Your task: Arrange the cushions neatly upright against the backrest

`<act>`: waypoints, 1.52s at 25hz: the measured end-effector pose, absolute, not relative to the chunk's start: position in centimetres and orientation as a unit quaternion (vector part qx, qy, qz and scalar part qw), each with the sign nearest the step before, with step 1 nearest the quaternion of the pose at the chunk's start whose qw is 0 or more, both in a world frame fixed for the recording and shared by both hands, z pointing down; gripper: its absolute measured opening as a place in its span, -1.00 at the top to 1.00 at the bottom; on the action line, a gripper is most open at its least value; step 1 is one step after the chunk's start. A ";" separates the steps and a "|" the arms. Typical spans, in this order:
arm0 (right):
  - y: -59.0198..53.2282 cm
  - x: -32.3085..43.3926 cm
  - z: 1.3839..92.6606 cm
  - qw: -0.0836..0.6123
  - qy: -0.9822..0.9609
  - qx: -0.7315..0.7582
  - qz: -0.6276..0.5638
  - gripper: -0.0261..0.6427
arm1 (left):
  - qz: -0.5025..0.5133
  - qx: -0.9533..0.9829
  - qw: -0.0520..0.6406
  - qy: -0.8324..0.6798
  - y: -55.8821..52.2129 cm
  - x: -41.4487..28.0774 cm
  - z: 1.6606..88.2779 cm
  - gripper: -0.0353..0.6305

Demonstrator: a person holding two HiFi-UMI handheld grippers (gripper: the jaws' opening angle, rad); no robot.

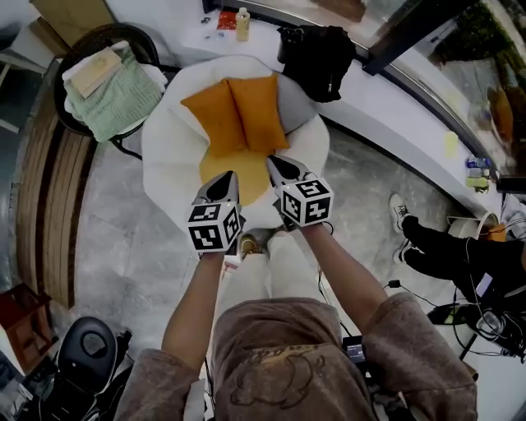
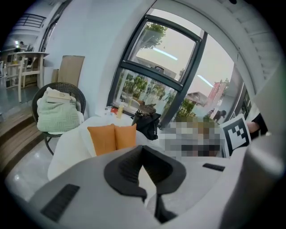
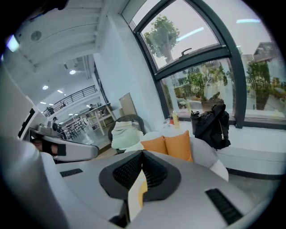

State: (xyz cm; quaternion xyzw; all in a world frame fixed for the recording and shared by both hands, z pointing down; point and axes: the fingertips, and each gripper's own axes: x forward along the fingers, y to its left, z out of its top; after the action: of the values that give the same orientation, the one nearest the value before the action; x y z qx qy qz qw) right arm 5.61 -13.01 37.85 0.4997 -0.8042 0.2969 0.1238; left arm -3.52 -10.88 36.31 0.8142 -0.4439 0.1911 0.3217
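Note:
Two orange cushions (image 1: 215, 115) (image 1: 260, 108) stand upright, side by side, against the backrest of a round white chair (image 1: 164, 148). An orange seat pad (image 1: 234, 171) lies in front of them. My left gripper (image 1: 231, 176) and right gripper (image 1: 271, 161) hover above the chair's front edge, both shut and holding nothing. In the left gripper view the shut gripper (image 2: 142, 148) points over the cushions (image 2: 103, 138). In the right gripper view the shut gripper (image 3: 142, 153) sits below the same cushions (image 3: 178, 145).
A wicker chair with a green blanket (image 1: 111, 86) stands left of the white chair. A black backpack (image 1: 320, 57) and a bottle (image 1: 242, 23) rest on the window ledge behind. A person's legs and shoes (image 1: 436, 242) are at the right, a black office chair (image 1: 82, 353) at lower left.

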 end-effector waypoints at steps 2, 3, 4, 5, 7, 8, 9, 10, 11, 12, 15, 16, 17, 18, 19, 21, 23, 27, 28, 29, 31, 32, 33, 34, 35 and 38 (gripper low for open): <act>-12.1 5.2 36.2 0.121 -0.807 0.497 0.296 0.87 | 0.191 0.821 0.317 -0.435 -10.2 -3.3 34.8 0.88; -11.6 5.0 35.5 0.119 -0.808 0.495 0.297 0.87 | 0.191 0.824 0.315 -0.431 -10.0 -3.2 34.2 0.88; -11.2 4.8 34.7 0.115 -0.810 0.492 0.298 0.87 | 0.191 0.827 0.313 -0.427 -9.7 -3.0 33.6 0.88; -10.7 4.7 34.1 0.111 -0.811 0.490 0.300 0.87 | 0.190 0.830 0.311 -0.423 -9.4 -2.8 33.1 0.88; -9.6 4.4 32.7 0.105 -0.816 0.483 0.301 0.87 | 0.188 0.836 0.307 -0.415 -8.9 -2.3 32.0 0.88; -9.0 4.3 32.0 0.102 -0.820 0.478 0.298 0.86 | 0.188 0.839 0.304 -0.410 -8.6 -2.0 31.4 0.88; -8.4 4.3 31.2 0.100 -0.824 0.473 0.294 0.86 | 0.187 0.844 0.300 -0.405 -8.2 -1.6 30.7 0.88; -7.9 4.3 30.3 0.098 -0.829 0.469 0.289 0.87 | 0.187 0.848 0.295 -0.398 -7.8 -1.2 30.0 0.88; -7.3 4.3 29.3 0.095 -0.834 0.464 0.284 0.86 | 0.186 0.853 0.291 -0.391 -7.4 -0.8 29.2 0.88; -6.8 4.3 28.2 0.092 -0.839 0.458 0.279 0.87 | 0.186 0.858 0.287 -0.384 -7.0 -0.5 28.4 0.88; -5.1 4.5 25.0 0.081 -0.856 0.438 0.261 0.86 | 0.186 0.872 0.269 -0.364 -5.5 0.6 26.1 0.88; -4.5 4.7 24.0 0.078 -0.861 0.433 0.255 0.87 | 0.185 0.877 0.261 -0.359 -5.0 1.0 25.3 0.88; -3.9 5.0 23.0 0.075 -0.866 0.428 0.248 0.86 | 0.184 0.881 0.254 -0.355 -4.6 1.4 24.4 0.88; -3.3 5.3 22.0 0.073 -0.870 0.425 0.240 0.87 | 0.182 0.884 0.249 -0.352 -4.3 1.9 23.5 0.88; -2.6 5.8 21.1 0.073 -0.873 0.423 0.233 0.87 | 0.178 0.887 0.245 -0.349 -3.8 2.4 22.6 0.88; -1.4 6.8 19.5 0.071 -0.876 0.423 0.221 0.86 | 0.168 0.892 0.239 -0.346 -2.8 3.4 20.9 0.88; -0.3 7.7 18.1 0.063 -0.876 0.428 0.213 0.87 | 0.160 0.898 0.227 -0.342 -1.7 4.1 19.5 0.88; 1.7 9.0 15.3 0.042 -0.878 0.435 0.195 0.86 | 0.155 0.911 0.188 -0.332 0.3 5.2 16.9 0.88; 2.2 9.3 14.7 0.037 -0.880 0.436 0.188 0.86 | 0.154 0.914 0.177 -0.330 0.7 5.5 16.2 0.88; 2.6 9.6 14.1 0.033 -0.881 0.437 0.180 0.87 | 0.151 0.917 0.168 -0.328 1.0 5.8 15.7 0.88; 3.5 10.1 13.3 0.027 -0.882 0.440 0.166 0.87 | 0.144 0.921 0.156 -0.326 1.7 6.4 14.8 0.88; 3.9 10.4 13.1 0.023 -0.882 0.441 0.163 0.86 | 0.141 0.923 0.153 -0.325 2.1 6.6 14.4 0.88; 4.2 10.6 12.9 0.019 -0.882 0.443 0.162 0.86 | 0.139 0.924 0.151 -0.324 2.3 6.8 14.2 0.88; 4.3 10.9 12.8 0.015 -0.881 0.444 0.162 0.86 | 0.136 0.924 0.151 -0.323 2.5 7.1 14.1 0.88; 4.4 11.2 12.7 0.012 -0.881 0.445 0.162 0.86 | 0.134 0.925 0.152 -0.322 2.7 7.3 14.1 0.88; 4.5 11.9 12.9 0.013 -0.878 0.452 0.157 0.87 | 0.127 0.925 0.159 -0.322 2.9 7.8 14.3 0.88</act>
State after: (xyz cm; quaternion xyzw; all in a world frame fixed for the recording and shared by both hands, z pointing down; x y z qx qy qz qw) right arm 11.91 4.49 12.94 0.4517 -0.8781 0.1572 0.0131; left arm 7.77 2.89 14.26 0.9246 -0.3219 0.1271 0.1594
